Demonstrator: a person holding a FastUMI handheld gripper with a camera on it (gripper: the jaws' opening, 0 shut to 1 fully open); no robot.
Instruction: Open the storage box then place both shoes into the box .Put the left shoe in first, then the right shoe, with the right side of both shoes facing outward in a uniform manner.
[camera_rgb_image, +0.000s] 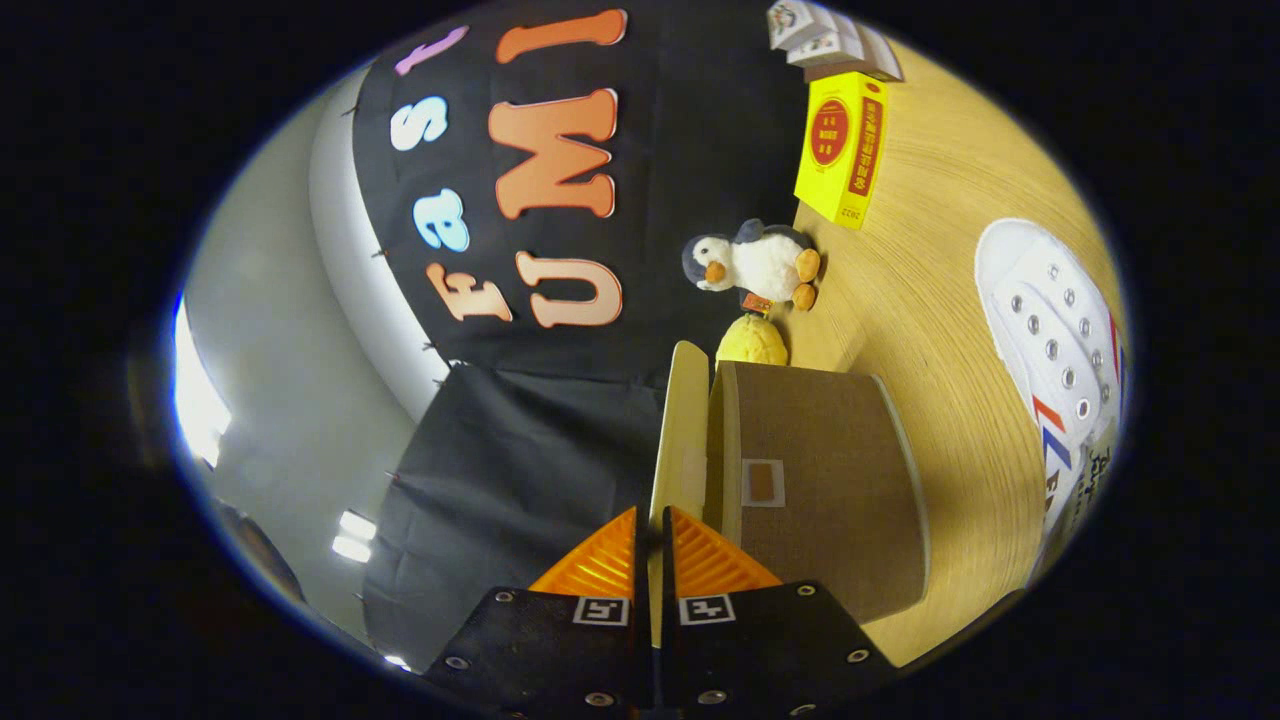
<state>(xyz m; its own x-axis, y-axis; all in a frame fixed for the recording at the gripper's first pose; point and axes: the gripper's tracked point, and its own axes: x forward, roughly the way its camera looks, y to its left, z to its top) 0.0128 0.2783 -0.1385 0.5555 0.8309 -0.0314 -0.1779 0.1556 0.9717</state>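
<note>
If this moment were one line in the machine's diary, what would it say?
step: opening box | fingers: pinched on lid | lid: lifted off box | shoe: on table, beside box, not yet packed

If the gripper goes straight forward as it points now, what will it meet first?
The gripper is shut on the box lid, so that flap lies first in line; beyond it, probably the yellow plush, though depth is unclear.

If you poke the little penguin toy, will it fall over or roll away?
The penguin looks plush and soft, so it would probably squash and feel light. Its rounded body may tip easily, but its fuzzy fabric likely won't slide far on the wooden table. Meanwhile the gripper pinches the box's lid.
</note>
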